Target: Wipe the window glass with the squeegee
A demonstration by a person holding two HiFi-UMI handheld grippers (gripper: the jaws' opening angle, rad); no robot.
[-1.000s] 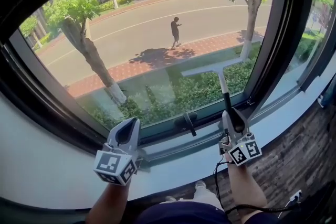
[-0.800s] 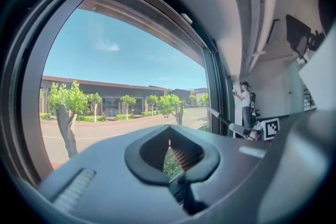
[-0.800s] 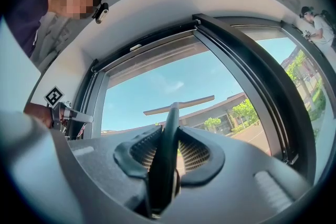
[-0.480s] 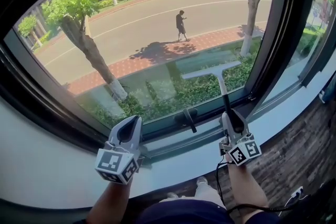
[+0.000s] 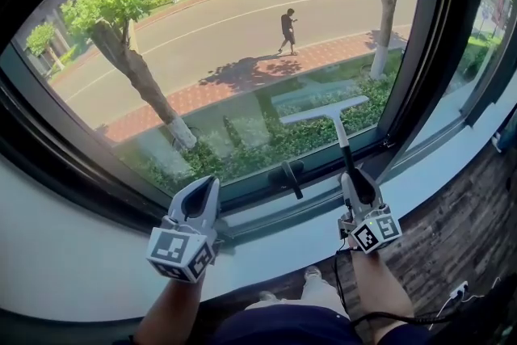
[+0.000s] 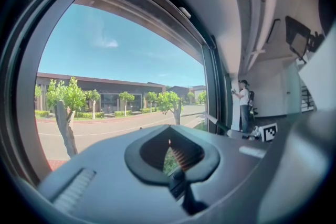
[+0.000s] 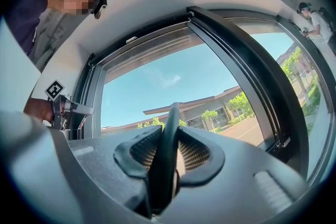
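While your right gripper point(image 5: 352, 174) pinches the squeegee point(image 5: 338, 119) by its handle, the blade sits on the lower right part of the window glass point(image 5: 218, 44). Your left gripper point(image 5: 203, 188) hovers at the left, near the sill point(image 5: 275, 242), jaws pressed together on nothing.

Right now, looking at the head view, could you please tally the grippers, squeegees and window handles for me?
grippers: 2, the left gripper and the right gripper
squeegee: 1, clamped in the right gripper's fingers
window handle: 1
total: 4
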